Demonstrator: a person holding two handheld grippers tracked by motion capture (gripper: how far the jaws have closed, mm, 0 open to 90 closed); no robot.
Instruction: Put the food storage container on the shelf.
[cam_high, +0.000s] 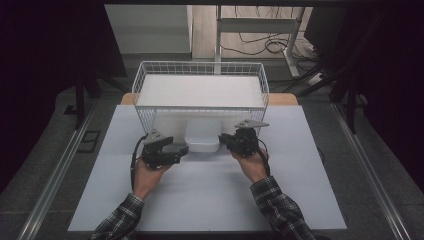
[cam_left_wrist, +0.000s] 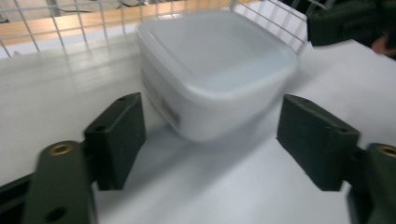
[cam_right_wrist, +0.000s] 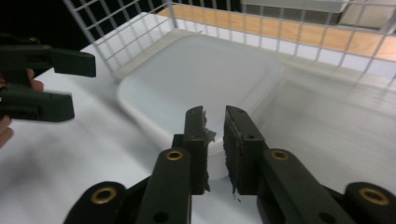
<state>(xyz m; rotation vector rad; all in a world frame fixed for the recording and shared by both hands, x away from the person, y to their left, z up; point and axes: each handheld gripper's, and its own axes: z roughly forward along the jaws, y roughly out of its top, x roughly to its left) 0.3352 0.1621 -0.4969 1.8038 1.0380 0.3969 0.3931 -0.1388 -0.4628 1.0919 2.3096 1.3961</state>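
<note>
Left claw (cam_left_wrist: 205, 140) is spread, container (cam_left_wrist: 215, 70) lying directly ahead between its jaws; right claw (cam_right_wrist: 215, 135) is clenched on the container's rim.

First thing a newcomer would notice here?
The white plastic container sits mid-table on the white board, right in front of the white wire basket, with a gripper on each side of it. The left gripper has its jaws spread wide just short of the container, not touching it. The right gripper has its jaws nearly together at the container's rim; whether they pinch it is unclear.
</note>
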